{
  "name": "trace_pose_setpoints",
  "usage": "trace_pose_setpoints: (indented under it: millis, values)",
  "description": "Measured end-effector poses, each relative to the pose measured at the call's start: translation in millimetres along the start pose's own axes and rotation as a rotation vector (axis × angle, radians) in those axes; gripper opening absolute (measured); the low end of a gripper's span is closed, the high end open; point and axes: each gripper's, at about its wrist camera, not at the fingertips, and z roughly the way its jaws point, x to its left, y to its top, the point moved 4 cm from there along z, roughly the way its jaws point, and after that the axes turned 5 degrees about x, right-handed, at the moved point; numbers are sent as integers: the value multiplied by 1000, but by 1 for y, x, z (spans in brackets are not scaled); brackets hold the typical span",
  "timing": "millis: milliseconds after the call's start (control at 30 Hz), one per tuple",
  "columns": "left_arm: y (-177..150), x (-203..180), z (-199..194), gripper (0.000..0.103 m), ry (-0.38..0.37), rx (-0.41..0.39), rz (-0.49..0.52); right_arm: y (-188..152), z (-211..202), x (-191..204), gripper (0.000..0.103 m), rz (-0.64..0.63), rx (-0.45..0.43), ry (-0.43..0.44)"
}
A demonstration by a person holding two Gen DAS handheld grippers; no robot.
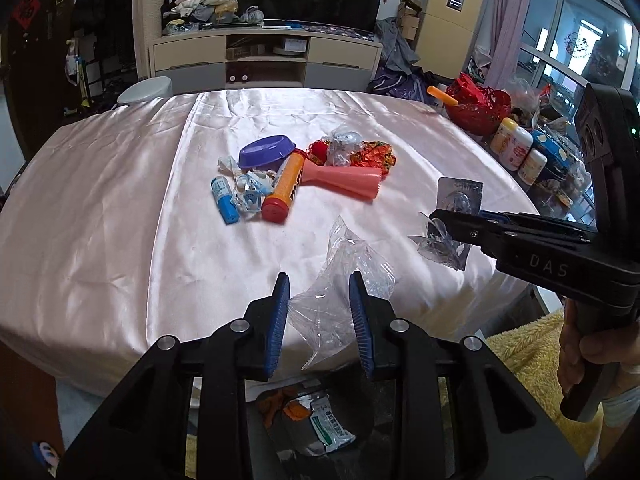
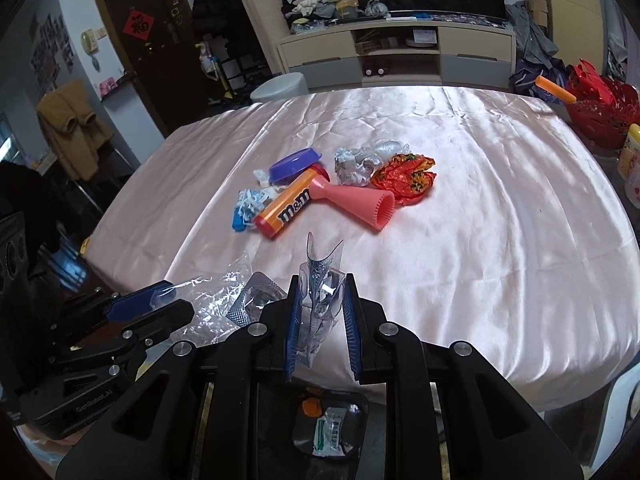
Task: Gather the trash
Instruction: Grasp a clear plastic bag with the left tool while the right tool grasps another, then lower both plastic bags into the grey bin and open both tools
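Note:
My left gripper (image 1: pixel 319 284) is around a crumpled clear plastic bag (image 1: pixel 340 288) at the table's near edge; its blue pads touch the bag's sides, so it looks shut on it. My right gripper (image 2: pixel 322 286) is shut on a clear plastic blister pack (image 2: pixel 320 276), held above the cloth; it also shows in the left wrist view (image 1: pixel 444 220). A pile of trash lies mid-table: an orange m&m's tube (image 2: pixel 286 208), a pink cone (image 2: pixel 360 202), a purple lid (image 2: pixel 294 162), a blue tube (image 1: pixel 225 200), crumpled wrappers (image 2: pixel 404 176). A bin (image 2: pixel 330 424) with trash sits below the table edge.
The table wears a shiny pink cloth (image 1: pixel 100 200). A red basket (image 1: pixel 478 108) and several bottles (image 1: pixel 514 146) crowd its right side. A TV cabinet (image 1: pixel 264 56) stands behind. A yellow fleece (image 1: pixel 520 352) lies at the near right.

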Motion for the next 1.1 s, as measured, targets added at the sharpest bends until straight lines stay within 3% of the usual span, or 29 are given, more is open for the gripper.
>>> trace_pose_setpoints:
  millis: [367, 767, 1100]
  values:
    - [-59, -17, -16, 29, -4, 47, 3, -63, -9, 10, 21, -9, 49, 3]
    - [-125, -12, 17, 29, -12, 189, -21, -124, 25, 6, 21, 16, 172, -11]
    - [-159, -9, 45, 29, -33, 282, -50, -148, 48, 1, 23, 48, 240, 11]
